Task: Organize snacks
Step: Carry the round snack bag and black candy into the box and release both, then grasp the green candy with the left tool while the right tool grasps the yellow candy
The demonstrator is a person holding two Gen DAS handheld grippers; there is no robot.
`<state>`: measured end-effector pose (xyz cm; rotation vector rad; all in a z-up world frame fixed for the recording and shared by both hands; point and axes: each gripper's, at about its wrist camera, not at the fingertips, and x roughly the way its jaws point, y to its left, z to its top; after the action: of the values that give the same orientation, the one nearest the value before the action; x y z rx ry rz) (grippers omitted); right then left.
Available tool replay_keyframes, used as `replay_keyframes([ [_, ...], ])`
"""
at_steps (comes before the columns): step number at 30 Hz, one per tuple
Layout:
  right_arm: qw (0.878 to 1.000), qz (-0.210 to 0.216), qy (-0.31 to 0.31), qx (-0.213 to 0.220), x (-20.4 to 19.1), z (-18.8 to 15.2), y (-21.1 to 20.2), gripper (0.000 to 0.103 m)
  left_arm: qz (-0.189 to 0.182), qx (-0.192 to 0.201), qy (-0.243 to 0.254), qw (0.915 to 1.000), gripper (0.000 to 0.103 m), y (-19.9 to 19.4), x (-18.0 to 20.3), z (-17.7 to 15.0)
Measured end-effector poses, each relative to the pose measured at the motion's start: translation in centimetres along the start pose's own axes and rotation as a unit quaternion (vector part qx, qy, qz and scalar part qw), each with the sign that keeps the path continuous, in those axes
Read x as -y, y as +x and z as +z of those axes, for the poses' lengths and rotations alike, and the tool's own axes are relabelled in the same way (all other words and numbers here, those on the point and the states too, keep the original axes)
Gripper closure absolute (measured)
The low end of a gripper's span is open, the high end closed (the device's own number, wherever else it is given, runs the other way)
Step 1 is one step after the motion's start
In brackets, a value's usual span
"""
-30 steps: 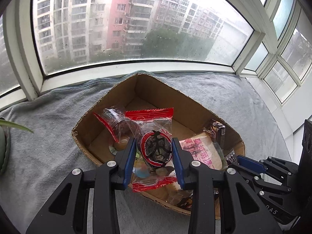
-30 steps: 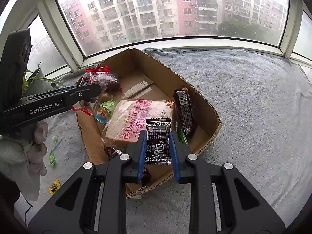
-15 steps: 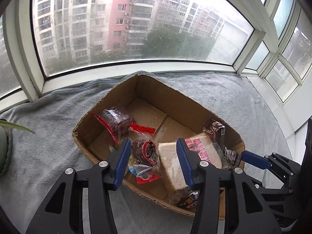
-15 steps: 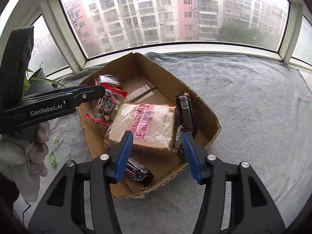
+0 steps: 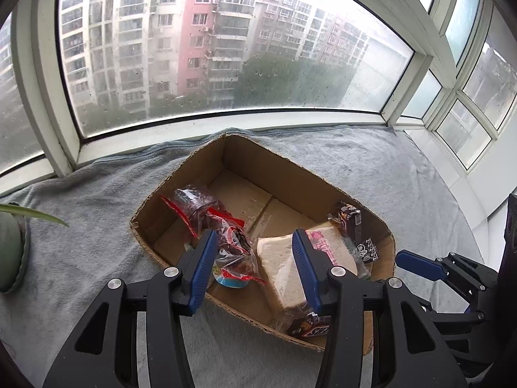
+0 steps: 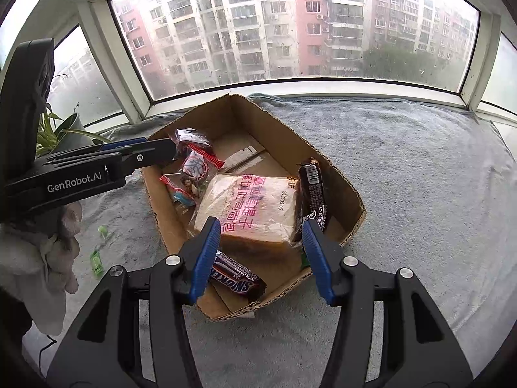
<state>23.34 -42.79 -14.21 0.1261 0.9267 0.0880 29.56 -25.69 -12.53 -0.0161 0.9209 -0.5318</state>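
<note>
While the left gripper [image 5: 252, 266] hangs wide open and empty over the cardboard box [image 5: 284, 174], a red-trimmed candy bag [image 5: 234, 252] lies between its fingers, the wrapped bread [image 5: 279, 265] just beside. From the right wrist, the right gripper [image 6: 261, 255] gapes empty around the bread [image 6: 248, 210], a Snickers bar [image 6: 237, 283] near its left finger.
</note>
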Motion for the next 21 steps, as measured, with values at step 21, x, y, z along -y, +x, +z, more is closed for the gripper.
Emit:
replay_keyframes([
  [21, 0.998, 0.043, -0.05, 0.021, -6.2, -2.5, -5.0, 0.048, 0.004, 0.036, 0.017, 0.9992, 0.051, -7.7, -1.0, -2.3],
])
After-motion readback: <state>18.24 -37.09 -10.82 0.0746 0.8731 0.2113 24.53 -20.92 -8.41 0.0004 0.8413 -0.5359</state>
